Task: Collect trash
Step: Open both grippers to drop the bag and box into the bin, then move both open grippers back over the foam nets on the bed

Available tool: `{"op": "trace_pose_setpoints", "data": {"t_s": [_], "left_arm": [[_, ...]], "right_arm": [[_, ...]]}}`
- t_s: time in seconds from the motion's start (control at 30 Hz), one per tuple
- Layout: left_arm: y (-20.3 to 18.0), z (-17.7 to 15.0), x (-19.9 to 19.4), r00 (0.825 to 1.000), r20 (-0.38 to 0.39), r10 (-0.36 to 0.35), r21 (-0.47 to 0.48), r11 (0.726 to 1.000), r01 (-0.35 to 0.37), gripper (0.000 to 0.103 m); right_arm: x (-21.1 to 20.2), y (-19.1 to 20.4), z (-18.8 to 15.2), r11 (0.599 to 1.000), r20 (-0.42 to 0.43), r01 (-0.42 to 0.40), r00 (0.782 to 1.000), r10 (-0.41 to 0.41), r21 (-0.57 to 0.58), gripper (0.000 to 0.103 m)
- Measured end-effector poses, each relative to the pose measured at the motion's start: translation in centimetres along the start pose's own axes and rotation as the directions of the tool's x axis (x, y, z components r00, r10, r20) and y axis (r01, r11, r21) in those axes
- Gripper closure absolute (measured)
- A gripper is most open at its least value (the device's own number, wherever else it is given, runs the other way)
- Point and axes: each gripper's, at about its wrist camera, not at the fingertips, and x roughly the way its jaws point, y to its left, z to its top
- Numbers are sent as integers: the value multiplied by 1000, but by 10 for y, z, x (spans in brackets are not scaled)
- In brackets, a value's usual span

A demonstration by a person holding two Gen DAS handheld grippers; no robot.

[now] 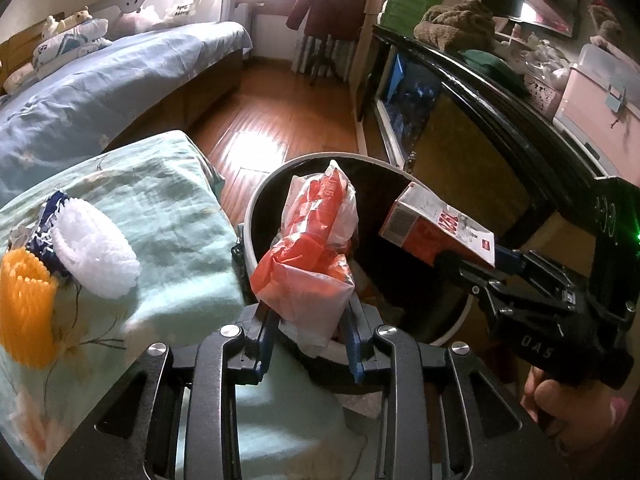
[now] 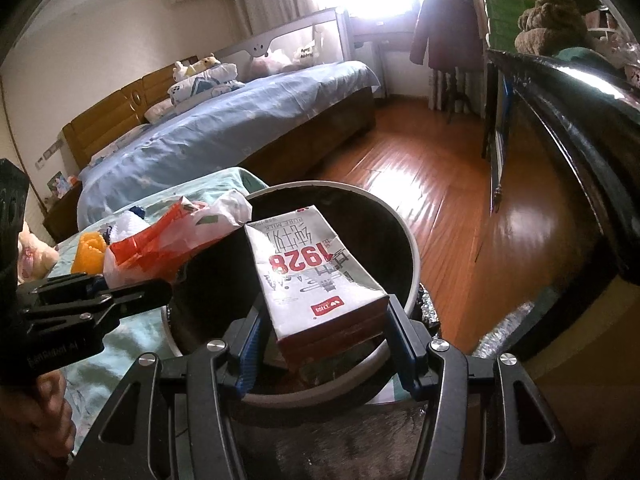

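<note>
trash bin [image 1: 256, 216]: my bag hides its bottom
left hand-held gripper [image 1: 310, 344]: clamped on plastic bag [image 1: 308, 264]
right hand-held gripper [image 2: 324, 344]: clamped on milk carton [image 2: 316, 276]

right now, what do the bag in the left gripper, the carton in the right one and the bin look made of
Bag: thin plastic film, translucent white with orange print, crinkled and glossy.
Carton: coated paperboard by its look, with sharp folded edges, a printed face and a slight sheen.
Bin: probably hard plastic, with a smooth pale rim and a dark inside; metal cannot be ruled out.
</note>
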Motion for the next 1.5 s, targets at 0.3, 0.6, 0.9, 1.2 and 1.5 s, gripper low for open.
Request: {"op": "trace_pose_setpoints", "data": {"t_s": [0.3, 0.6, 0.9, 1.2, 1.5], "left_arm": [[5, -6, -8, 1000, 27, -6, -29, 1000, 6, 39], [36, -36, -26, 1000, 23, 8, -119, 993, -5, 39], [78, -75, -57, 997, 43, 70, -236, 970, -58, 36], [123, -106, -85, 986, 51, 162, -339, 931, -136, 28], [166, -119, -107, 971, 62, 230, -426, 886, -183, 28]], "right_arm": [[5, -2, 1, 999, -24, -31, 999, 32, 19, 46], [-5, 7, -2, 997, 1, -70, 998, 70, 34, 23], [-9, 39, -8, 988, 7, -150, 989, 150, 36, 10], [-6, 79, -15, 974, -25, -227, 974, 227, -3, 9], [3, 124, -13, 957, -53, -281, 959, 278, -74, 9]]}}
